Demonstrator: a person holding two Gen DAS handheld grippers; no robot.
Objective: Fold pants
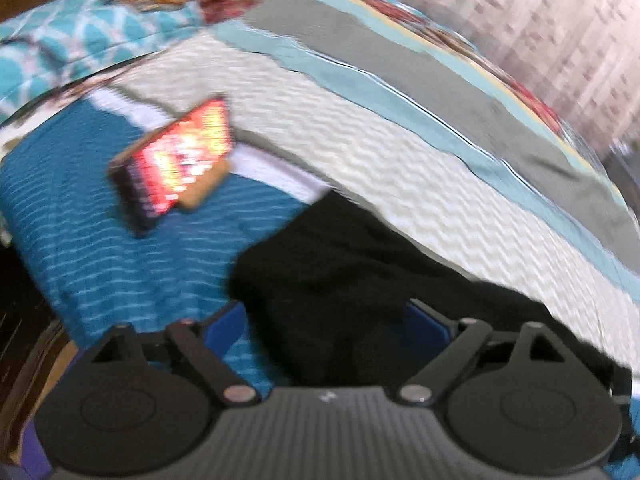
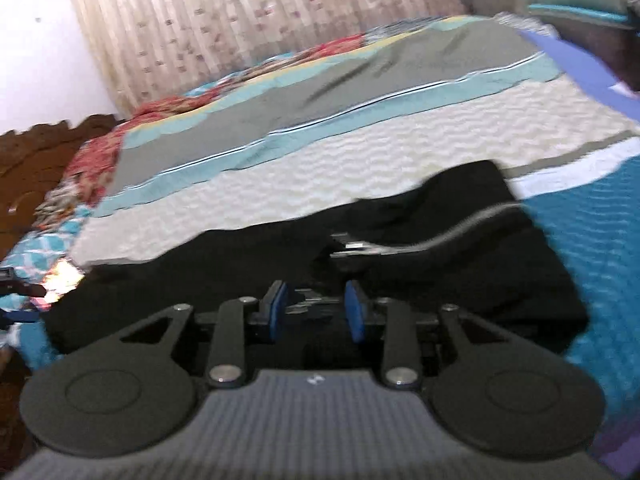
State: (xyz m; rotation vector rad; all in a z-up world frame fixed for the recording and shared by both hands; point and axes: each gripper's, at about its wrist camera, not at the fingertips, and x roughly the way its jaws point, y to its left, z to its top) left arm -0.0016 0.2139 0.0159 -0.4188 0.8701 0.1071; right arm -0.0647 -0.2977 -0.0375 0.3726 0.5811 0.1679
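Note:
Black pants (image 1: 344, 264) lie on the striped bedspread (image 1: 360, 152). In the left wrist view the cloth bunches up between the wide-spread blue fingers (image 1: 224, 328) of my left gripper (image 1: 332, 324), which is open over it. In the right wrist view the pants (image 2: 460, 264) spread across the bed as a flat dark shape. My right gripper (image 2: 316, 308) hovers just above them with its blue pads (image 2: 356, 312) a small gap apart, holding nothing. Both views are motion-blurred.
A lit phone (image 1: 176, 156) leans on a small stand on the blue part of the bedspread. A teal patterned pillow (image 1: 80, 40) and red floral cloth (image 2: 100, 152) lie at the head of the bed. A curtain (image 2: 240, 20) hangs behind. A grey cable (image 2: 460, 228) crosses the pants.

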